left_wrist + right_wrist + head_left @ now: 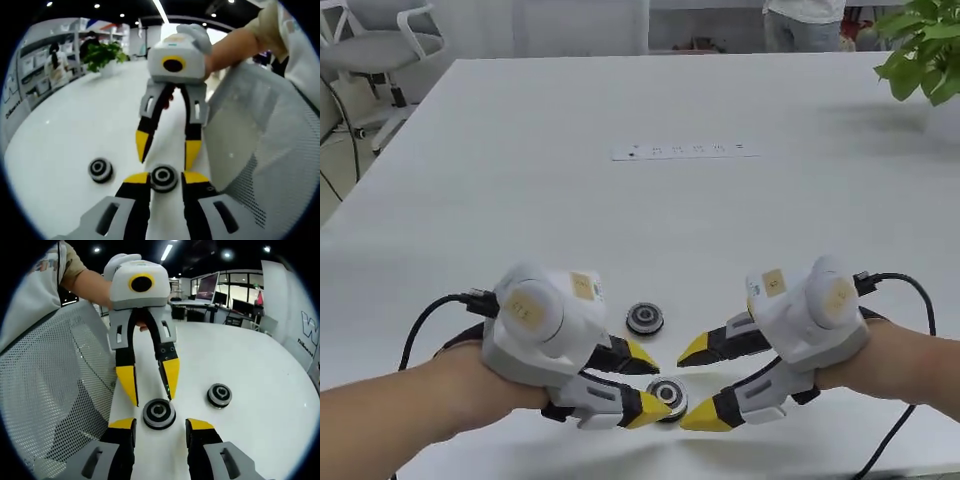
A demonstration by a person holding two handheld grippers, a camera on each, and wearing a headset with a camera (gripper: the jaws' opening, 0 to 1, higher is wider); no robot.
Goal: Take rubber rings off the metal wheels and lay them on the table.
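Note:
Two small metal wheels with black rubber rings lie on the white table [620, 200]. The near wheel [666, 393] [164, 178] [159, 413] sits between the facing tips of both grippers. My left gripper [649, 381] [165, 178] [150, 382] is open, its yellow tips flanking this wheel closely. My right gripper [695, 385] [160, 424] [166, 150] is open too, tips just short of the same wheel from the other side. The second wheel [645, 318] [100, 169] [219, 395] lies a little farther out, untouched.
A white power strip [684, 151] lies mid-table. A green plant [920, 50] stands at the far right and an office chair [380, 40] at the far left. The table's front edge runs just below the grippers.

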